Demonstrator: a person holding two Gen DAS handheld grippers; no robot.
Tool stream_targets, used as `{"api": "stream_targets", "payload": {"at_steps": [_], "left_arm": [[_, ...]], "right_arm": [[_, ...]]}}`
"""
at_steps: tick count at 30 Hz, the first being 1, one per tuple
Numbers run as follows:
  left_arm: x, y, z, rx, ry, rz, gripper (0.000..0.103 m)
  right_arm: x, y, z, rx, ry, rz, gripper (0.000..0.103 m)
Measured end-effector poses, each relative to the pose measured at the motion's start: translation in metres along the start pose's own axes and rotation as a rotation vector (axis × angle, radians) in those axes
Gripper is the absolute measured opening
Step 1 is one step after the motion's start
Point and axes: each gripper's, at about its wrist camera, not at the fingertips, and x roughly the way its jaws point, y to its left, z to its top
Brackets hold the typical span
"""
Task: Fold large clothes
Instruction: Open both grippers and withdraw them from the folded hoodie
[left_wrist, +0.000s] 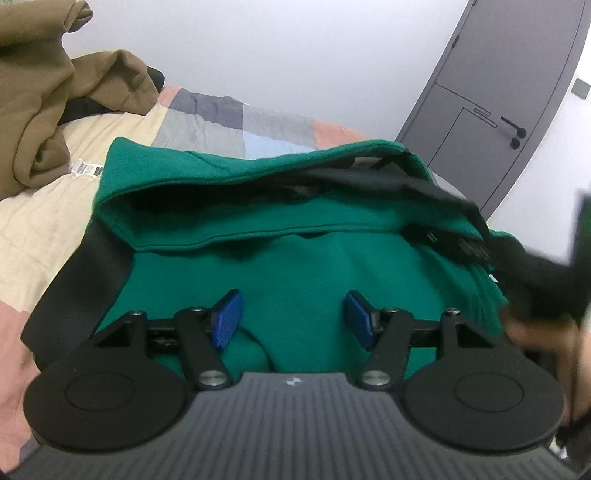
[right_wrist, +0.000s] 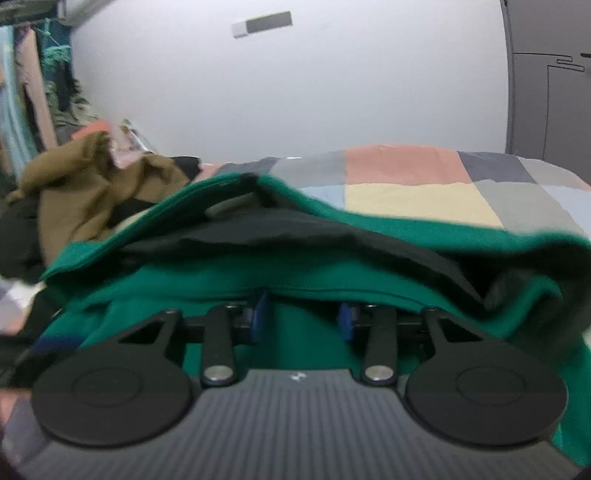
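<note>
A green garment (left_wrist: 295, 258) with black panels lies on the bed, its far flap raised so the dark inner side (right_wrist: 295, 232) shows. My left gripper (left_wrist: 291, 317) hovers low over the green cloth, open, with nothing between its blue pads (left_wrist: 225, 319). My right gripper (right_wrist: 302, 317) is pushed in under the lifted flap of the garment (right_wrist: 332, 284). A green hem lies across its fingertips and hides them. Its blue pads (right_wrist: 260, 321) stand apart with green cloth seen between them; no pad visibly presses on cloth. In the left wrist view a blurred hand (left_wrist: 535, 339) shows at the right edge.
A patchwork quilt (left_wrist: 221, 114) covers the bed (right_wrist: 406, 199). A crumpled brown hoodie (left_wrist: 33, 92) lies at the far left, over black clothing (right_wrist: 92, 192). A grey door (left_wrist: 498, 103) stands behind the bed on the right. Hanging clothes (right_wrist: 22, 92) fill the far left.
</note>
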Motion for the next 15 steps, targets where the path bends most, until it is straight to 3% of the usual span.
{"api": "stream_targets", "payload": {"at_steps": [8, 10, 15], "left_arm": [[-0.002, 0.008, 0.001, -0.023, -0.014, -0.040, 0.067], [-0.004, 0.011, 0.001, -0.033, -0.014, -0.050, 0.066], [-0.004, 0.016, 0.004, -0.043, -0.013, -0.062, 0.067]], "right_arm": [[0.071, -0.020, 0.053, 0.114, 0.049, -0.079, 0.038], [0.076, -0.020, 0.062, 0.136, 0.035, -0.100, 0.040], [0.061, -0.004, 0.065, 0.128, 0.039, -0.059, 0.040]]}}
